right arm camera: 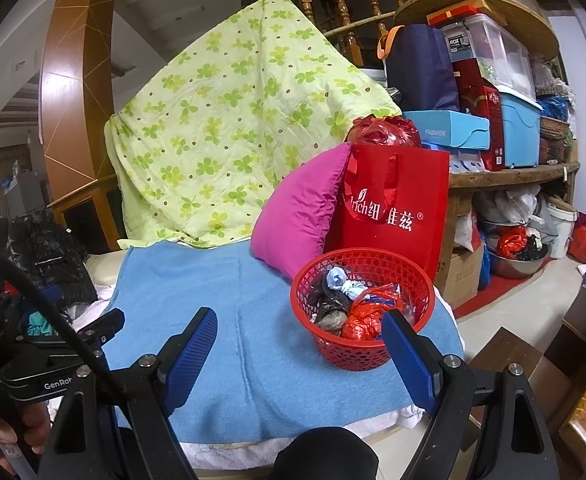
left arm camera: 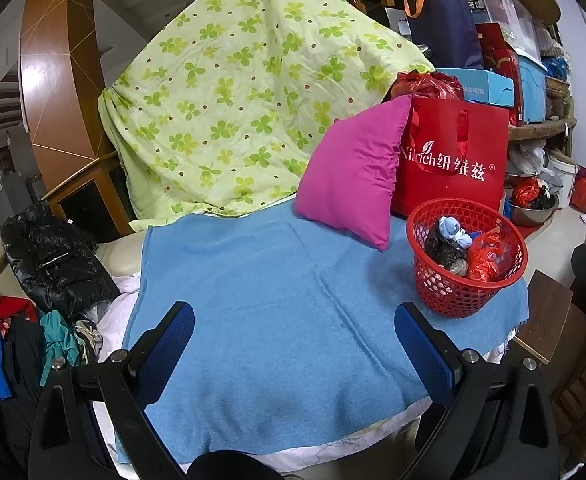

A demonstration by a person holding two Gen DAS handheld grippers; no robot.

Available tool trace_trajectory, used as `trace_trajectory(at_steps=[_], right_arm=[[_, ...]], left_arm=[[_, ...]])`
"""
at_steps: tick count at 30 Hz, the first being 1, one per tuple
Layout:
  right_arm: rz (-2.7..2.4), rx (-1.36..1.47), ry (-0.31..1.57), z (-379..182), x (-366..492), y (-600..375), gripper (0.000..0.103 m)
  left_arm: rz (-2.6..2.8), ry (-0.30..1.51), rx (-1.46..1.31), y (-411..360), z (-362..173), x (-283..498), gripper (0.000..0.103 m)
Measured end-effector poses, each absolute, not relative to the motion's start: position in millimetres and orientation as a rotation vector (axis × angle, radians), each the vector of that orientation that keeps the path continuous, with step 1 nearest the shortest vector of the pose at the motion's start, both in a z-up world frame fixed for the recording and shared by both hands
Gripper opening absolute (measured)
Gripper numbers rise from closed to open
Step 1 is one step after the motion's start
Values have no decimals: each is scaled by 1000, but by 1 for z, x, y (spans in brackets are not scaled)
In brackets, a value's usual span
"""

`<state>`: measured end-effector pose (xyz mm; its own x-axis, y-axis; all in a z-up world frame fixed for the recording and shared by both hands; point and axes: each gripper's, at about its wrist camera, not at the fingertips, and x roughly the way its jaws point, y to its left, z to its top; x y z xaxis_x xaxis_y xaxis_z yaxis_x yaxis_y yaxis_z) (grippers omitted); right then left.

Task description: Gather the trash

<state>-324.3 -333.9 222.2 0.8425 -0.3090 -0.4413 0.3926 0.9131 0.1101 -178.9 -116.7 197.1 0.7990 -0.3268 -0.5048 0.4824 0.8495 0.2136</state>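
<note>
While the blue blanket (left arm camera: 277, 312) lies mostly bare across its middle and near side, its far edge is walled by a green quilt (left arm camera: 233, 92), a pink pillow (left arm camera: 353, 172) and a red bag (left arm camera: 457, 156). At the blanket's right edge stands the red basket (left arm camera: 465, 256), and beyond that edge the surface drops to the floor (right arm camera: 533, 280). On the left, the blanket ends at a heap of clothes with a black jacket (left arm camera: 49, 256) on top.

Inside the basket lie crumpled trash bags (right arm camera: 357, 304), red, black and pale blue, all below the rim.

Only the right wrist view shows the left tool (right arm camera: 81, 340) from outside, at the lower left with a cable running over it and part of a hand (right arm camera: 13, 432) gripping below it; it also shows more of the shelf (right arm camera: 513, 172) and the boxes beneath it. From the left wrist view comes more of the clothes heap and the basket seen well off to the right.

Both tools are released, jaws spread wide and empty. The left tool (left arm camera: 293, 320) hangs over bare blanket, touching nothing. The right tool (right arm camera: 301, 328) sits just in front of the basket, its right finger (right arm camera: 409, 352) overlapping the near rim; contact cannot be told.
</note>
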Motion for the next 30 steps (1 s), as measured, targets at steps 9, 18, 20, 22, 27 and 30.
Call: trace_trajectory(at_steps=[9,18,20,22,27,30], right_arm=[[-372,204,434,222,-324,-336,87],[-371,201,442,219,-324,-337,87],[-368,199,445,218,-320,-337,87],[-365,195,448,216,-320,-335,87],[-354,187,456,217,-312,-333,87],[-354,183,454,219,-310,-332,87]], left_arm=[[-445,479,345,-119,198,-180,100],[-446,487,346,-117,196,-176,100],[-444,488,345,-115,196,-175,100],[-444,490,344,-113,195,-174,100],[-440,495,339,-109,194,-170,100],[-438,500,335,-107,194,-168,100]])
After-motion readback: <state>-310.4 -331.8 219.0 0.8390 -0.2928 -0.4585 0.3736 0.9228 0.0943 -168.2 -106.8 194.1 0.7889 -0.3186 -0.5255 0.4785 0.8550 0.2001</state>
